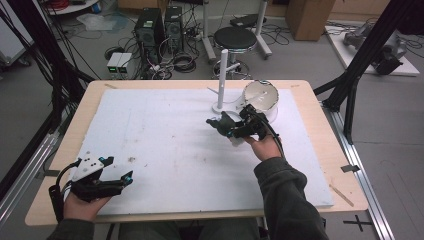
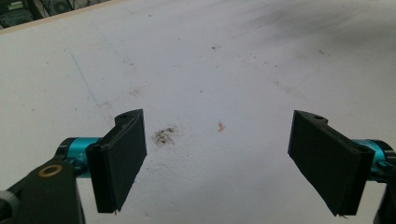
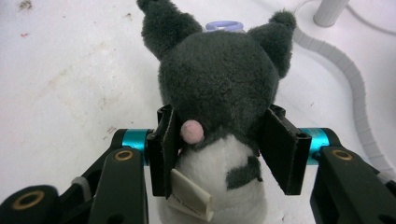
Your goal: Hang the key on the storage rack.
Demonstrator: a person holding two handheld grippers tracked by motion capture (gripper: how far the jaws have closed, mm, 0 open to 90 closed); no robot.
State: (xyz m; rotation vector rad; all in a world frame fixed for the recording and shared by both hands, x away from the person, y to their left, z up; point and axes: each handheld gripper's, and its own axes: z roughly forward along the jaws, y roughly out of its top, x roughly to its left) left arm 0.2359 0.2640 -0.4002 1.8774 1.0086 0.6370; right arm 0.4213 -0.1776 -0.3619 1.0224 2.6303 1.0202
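Right claw [image 3: 219, 149] is clamped on a plush toy [image 3: 219, 88], dark grey w/ white belly, pink spot and a paper tag; jaws press both sides of its neck. In high view the right claw [image 1: 227, 129] holds the toy [image 1: 220, 123] just above the white foam board [image 1: 165, 150] on the desk [image 1: 345, 185], near the far right part, close in front of a white post [image 1: 222, 80] on its base and a white bowl [image 1: 262, 96]. A ribbed grey hose [image 3: 355, 88] curves beside the toy in right gripper view.

Left claw [image 2: 219, 163] is wide apart w/ nothing between jaws, over stained board. In high view the left claw [image 1: 117, 176] sits at near left corner, held by the left hand [image 1: 82, 205], well apart from the toy.
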